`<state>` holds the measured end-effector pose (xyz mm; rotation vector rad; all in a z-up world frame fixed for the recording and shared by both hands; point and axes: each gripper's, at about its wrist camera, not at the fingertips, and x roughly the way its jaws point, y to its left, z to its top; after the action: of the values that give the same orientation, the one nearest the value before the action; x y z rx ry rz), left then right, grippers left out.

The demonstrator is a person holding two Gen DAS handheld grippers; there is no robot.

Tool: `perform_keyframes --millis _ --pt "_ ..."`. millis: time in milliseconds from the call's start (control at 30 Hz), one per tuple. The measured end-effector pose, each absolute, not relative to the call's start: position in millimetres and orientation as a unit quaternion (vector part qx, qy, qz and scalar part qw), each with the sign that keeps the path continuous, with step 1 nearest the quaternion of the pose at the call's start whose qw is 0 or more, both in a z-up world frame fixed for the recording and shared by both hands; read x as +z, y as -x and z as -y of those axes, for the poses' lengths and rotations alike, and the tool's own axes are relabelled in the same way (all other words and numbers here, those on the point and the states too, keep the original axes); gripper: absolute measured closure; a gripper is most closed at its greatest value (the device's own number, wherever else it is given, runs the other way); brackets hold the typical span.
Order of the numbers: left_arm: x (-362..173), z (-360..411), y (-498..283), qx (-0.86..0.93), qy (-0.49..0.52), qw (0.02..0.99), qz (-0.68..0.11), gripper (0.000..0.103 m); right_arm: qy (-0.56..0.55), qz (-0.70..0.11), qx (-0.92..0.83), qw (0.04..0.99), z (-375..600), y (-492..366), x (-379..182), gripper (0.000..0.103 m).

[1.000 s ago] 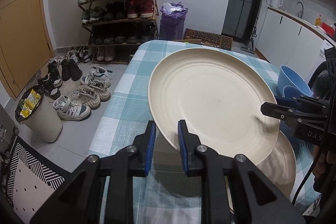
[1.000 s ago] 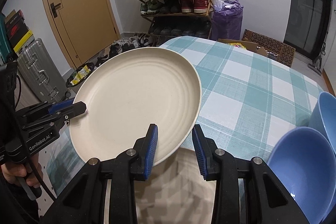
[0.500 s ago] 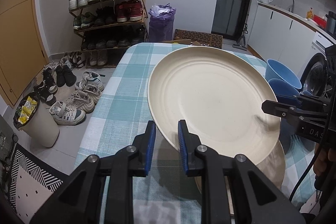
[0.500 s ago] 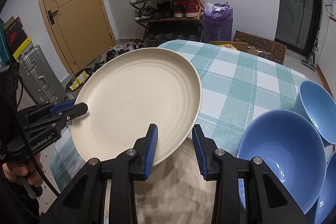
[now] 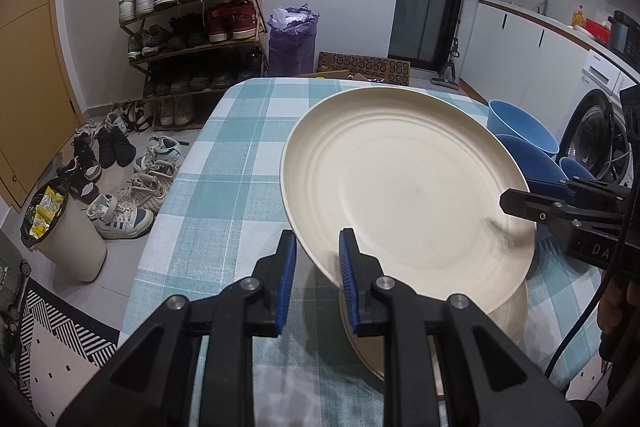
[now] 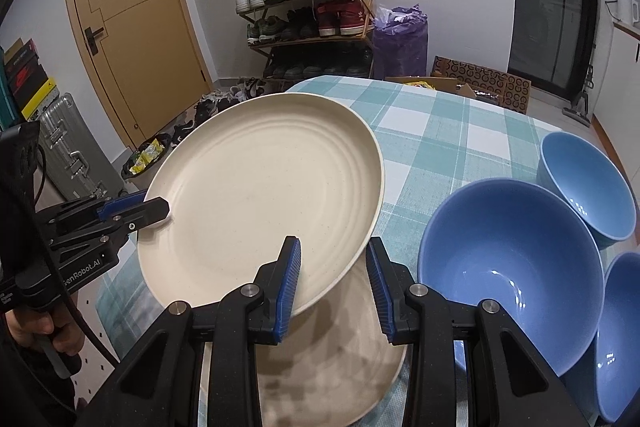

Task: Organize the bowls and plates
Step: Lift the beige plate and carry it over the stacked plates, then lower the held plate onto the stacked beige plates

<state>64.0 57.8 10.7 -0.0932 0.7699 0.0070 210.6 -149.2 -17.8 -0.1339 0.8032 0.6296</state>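
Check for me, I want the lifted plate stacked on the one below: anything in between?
Nothing visible. The exposed part of the lower plate is bare, the blue bowls sit beside it, not on it; the area beneath the lifted plate is hidden.

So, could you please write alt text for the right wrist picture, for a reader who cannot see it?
A cream plate is held in the air over a checked tablecloth, gripped at its rim by the right gripper in front and the left gripper at the left. Another cream plate lies beneath it, and three blue bowls stand to the right.
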Motion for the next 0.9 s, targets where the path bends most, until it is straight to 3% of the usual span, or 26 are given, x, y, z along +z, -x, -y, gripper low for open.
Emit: perform_keyframes --millis 900 --pt "-12 -38 -51 -0.029 0.027 0.916 -0.399 0.083 0.032 -0.388 0.272 0.880 180 -166 -42 0.068"
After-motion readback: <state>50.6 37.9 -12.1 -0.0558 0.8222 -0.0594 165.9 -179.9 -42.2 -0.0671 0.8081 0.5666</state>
